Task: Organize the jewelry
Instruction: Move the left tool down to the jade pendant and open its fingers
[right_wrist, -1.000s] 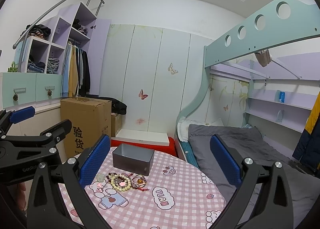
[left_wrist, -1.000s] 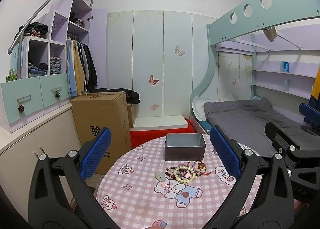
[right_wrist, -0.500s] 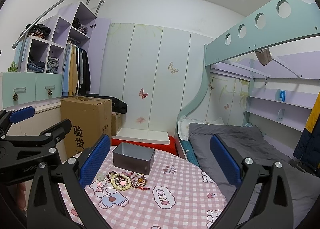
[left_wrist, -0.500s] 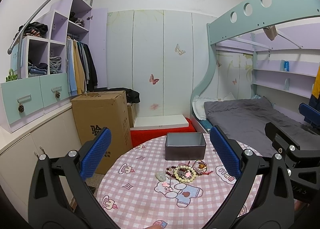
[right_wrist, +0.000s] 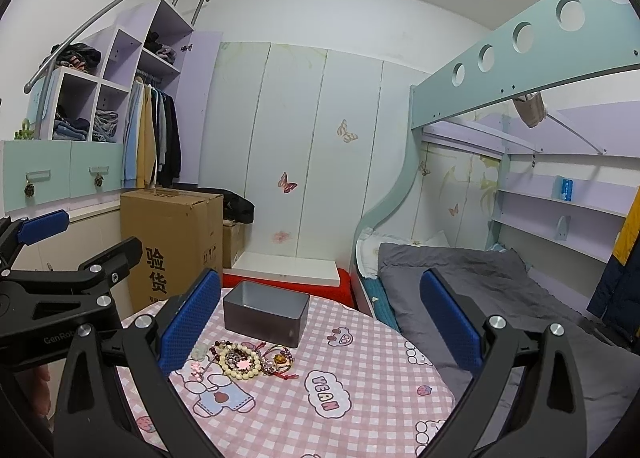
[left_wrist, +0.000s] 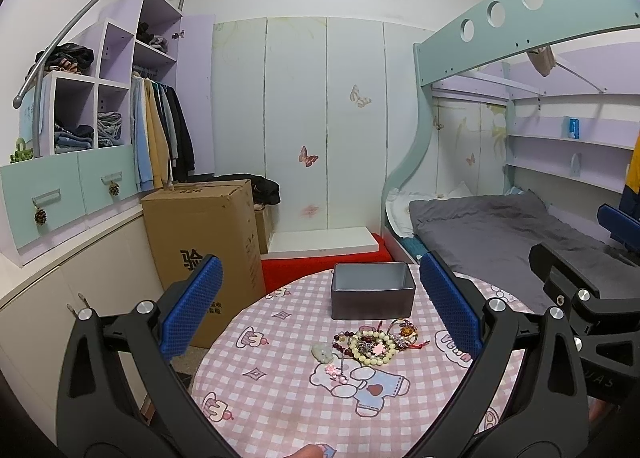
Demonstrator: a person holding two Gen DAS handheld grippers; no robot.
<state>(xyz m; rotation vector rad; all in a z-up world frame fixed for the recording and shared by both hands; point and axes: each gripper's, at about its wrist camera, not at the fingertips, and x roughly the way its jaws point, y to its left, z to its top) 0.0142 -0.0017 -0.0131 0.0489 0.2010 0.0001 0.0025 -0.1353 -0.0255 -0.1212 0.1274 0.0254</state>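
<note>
Ahead of the left jaws and a little below their line, the jewelry pile lies on the bench, just short of the open grey tin that looks meant to receive it. It is a small tangle: a cream bead bracelet ringing a pink flower charm, a dark red bead strand at its left edge, red cords with an amber piece on the right, and a pale stone pendant lying just apart on the left. All of it should be light, limp and apt to snag; beads are round and slippery, so a pinch across one strand's thickness is likely surer than a scoop. The pendant, standing clear, looks the easiest first pick, though hard and smooth. Cords may drag neighbours along.

The left gripper stands wide and empty, above the bench. The right gripper is likewise wide and empty, with the pile before its left finger.
</note>
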